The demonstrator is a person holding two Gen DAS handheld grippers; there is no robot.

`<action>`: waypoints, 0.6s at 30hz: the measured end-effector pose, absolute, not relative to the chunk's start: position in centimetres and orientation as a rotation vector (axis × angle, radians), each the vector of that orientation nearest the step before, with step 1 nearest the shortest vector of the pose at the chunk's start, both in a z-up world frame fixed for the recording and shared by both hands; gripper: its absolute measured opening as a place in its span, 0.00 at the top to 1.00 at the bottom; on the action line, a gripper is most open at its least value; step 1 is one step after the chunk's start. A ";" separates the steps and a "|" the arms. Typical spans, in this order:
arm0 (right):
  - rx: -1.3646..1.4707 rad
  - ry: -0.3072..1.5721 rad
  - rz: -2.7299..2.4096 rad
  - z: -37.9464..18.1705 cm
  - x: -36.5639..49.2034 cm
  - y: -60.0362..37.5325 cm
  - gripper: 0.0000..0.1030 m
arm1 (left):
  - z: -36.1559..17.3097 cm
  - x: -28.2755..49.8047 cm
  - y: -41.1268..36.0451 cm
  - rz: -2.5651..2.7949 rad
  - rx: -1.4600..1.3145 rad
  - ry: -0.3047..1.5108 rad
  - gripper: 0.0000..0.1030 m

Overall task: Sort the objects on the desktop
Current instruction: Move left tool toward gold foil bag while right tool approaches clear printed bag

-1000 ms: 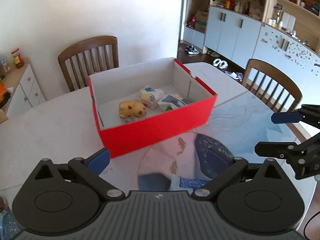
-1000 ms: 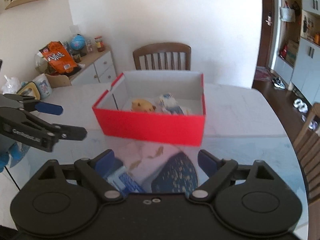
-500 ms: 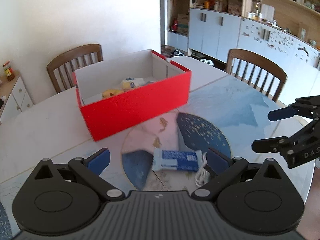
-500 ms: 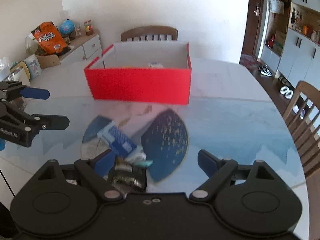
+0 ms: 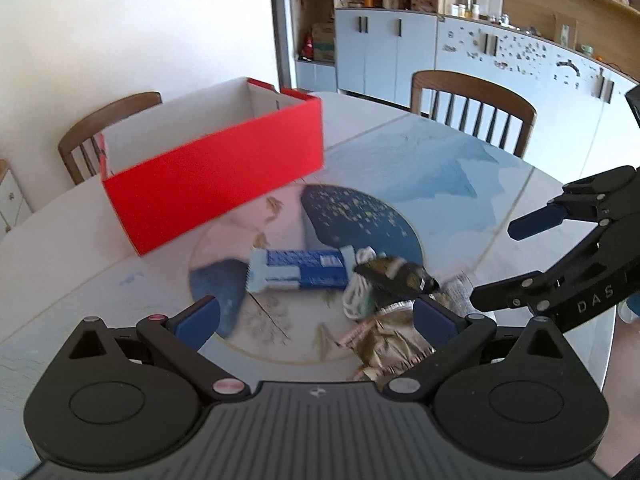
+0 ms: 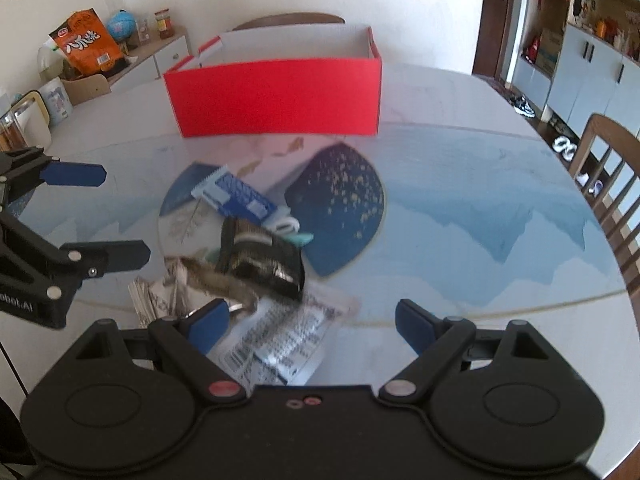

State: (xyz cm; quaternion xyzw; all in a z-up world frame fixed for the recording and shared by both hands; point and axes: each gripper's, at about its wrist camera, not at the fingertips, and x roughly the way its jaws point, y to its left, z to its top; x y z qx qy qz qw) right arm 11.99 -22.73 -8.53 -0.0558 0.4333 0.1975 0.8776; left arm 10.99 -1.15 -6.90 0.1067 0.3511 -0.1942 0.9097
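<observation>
A red box stands at the far side of the round table; its contents are hidden from here. In front of it lies a small heap: a blue-and-white snack packet, a coiled white cable, a black pouch, a brownish foil wrapper and a clear printed wrapper. My left gripper hangs open just short of the heap. My right gripper is open too, over the printed wrapper, gripping nothing.
Wooden chairs stand around the table. A sideboard at the left carries an orange snack bag and jars. Cabinets line the far right wall.
Both grippers have drawn back from the red box and sunk toward the table. The heap of packets has come into view under them, and the box's inside has dropped out of sight.
</observation>
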 end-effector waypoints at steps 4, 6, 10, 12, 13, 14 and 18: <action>-0.113 0.931 0.411 -9.7 11.6 -22.6 0.12 | -8.1 10.5 -1.7 -0.423 0.247 0.728 0.00; -0.116 0.945 0.415 -10.3 11.5 -22.4 0.12 | -8.5 10.2 -2.0 -0.435 0.266 0.724 0.00; -0.121 0.958 0.420 -11.0 11.5 -21.7 0.12 | -9.3 9.9 -2.8 -0.453 0.297 0.720 0.00; -0.117 0.964 0.410 -11.3 11.8 -21.6 0.12 | -9.7 9.8 -3.0 -0.459 0.303 0.722 0.00; -0.114 0.966 0.403 -11.4 12.0 -21.5 0.12 | -10.0 9.8 -3.0 -0.460 0.305 0.726 0.00; -0.103 0.968 0.398 -11.5 12.1 -21.5 0.12 | -10.2 9.8 -3.1 -0.463 0.303 0.730 0.00; -0.077 0.982 0.394 -11.9 12.7 -21.4 0.12 | -11.2 9.8 -3.1 -0.467 0.308 0.746 0.00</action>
